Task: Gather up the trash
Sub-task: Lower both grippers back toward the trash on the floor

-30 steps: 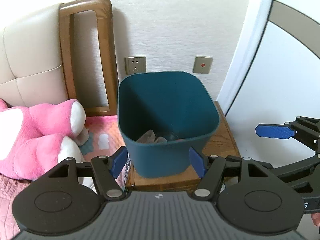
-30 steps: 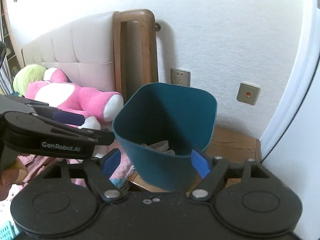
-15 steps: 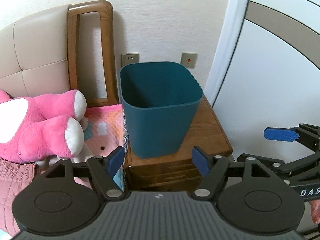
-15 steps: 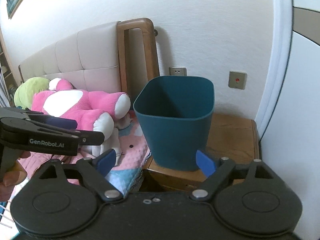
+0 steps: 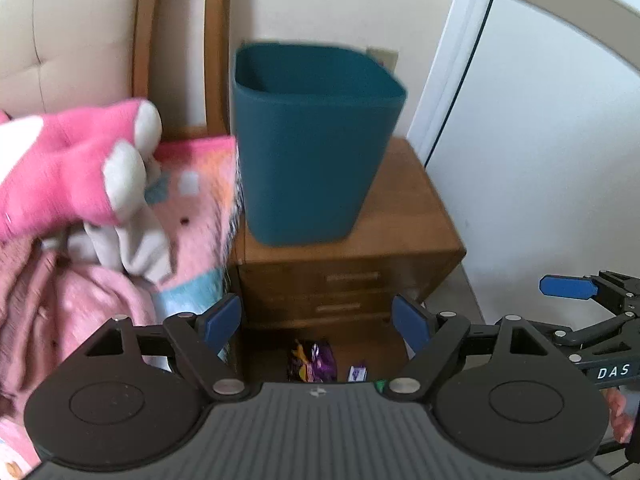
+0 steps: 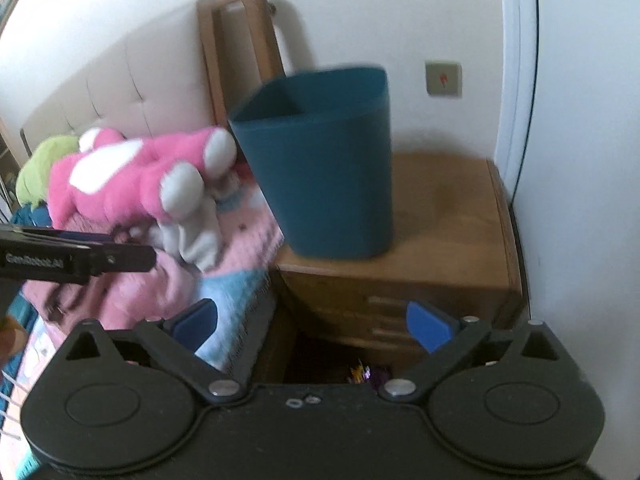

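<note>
Bedroom corner, wooden nightstand [image 5: 404, 220] between bed and white wall, teal bin [image 5: 312, 144] standing at its back left corner.

A pink plush toy [image 5: 68, 168] lay on the pink blanket [image 5: 192, 200] beside the nightstand. On the floor at the foot of the drawers sat a purple wrapper [image 5: 312, 364] and a smaller scrap [image 5: 357, 373] just beside it, both partly hidden. The left gripper [image 5: 318, 322] was spread wide and empty, its jaws having just been opening, nothing between them. The right gripper [image 6: 316, 324] likewise gaped at its widest, jaws just opened further, touching nothing, the wrapper [image 6: 366, 374] below it.
</note>
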Demonstrator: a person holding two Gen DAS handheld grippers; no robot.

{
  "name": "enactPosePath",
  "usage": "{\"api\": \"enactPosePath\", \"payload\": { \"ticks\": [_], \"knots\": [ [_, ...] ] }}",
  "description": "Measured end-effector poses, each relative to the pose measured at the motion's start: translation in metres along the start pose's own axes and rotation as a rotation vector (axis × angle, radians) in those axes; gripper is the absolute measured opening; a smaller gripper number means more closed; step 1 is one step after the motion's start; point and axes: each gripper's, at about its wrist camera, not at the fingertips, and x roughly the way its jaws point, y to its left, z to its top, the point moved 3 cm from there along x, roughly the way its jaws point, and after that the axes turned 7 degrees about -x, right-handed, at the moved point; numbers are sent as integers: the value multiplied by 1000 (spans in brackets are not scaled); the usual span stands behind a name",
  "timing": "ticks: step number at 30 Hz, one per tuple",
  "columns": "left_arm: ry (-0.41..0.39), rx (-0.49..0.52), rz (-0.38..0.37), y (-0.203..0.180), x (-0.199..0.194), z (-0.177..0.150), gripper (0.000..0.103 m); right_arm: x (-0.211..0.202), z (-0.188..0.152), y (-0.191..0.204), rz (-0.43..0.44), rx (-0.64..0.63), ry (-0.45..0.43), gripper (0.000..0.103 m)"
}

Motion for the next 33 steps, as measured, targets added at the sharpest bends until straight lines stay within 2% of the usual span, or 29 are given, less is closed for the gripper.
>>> {"api": "enactPosePath", "payload": {
  "ticks": [1, 3, 4, 12, 17, 24, 26, 33],
  "knots": [
    [9, -8, -4, -1, 10, -8, 86, 7, -8, -5, -2, -3, 13, 102],
    [33, -37, -12, -3, 32, -25, 102, 22, -27, -17, -3, -8, 46, 102],
    [41, -48, -16, -4, 42, -33, 103, 31, -38, -23, -1, -9, 64, 102],
    [196, -112, 40, -4, 171, -126, 103, 121, -136, -79, -2, -6, 197, 102],
    [276, -121, 94, 4, 256, -194, 103, 194, -203, -116, -20, 66, 273, 100],
    [382, -61, 142, 13, 369, -290, 103, 292, -294, -159, -67, 140, 347, 96],
    [405, -37, 151, 13, 396, -315, 103, 320, -319, -170, -71, 153, 374, 92],
    [486, -3, 162, 19, 472, -379, 103, 408, -385, -197, -92, 219, 463, 88]
  ]
}}
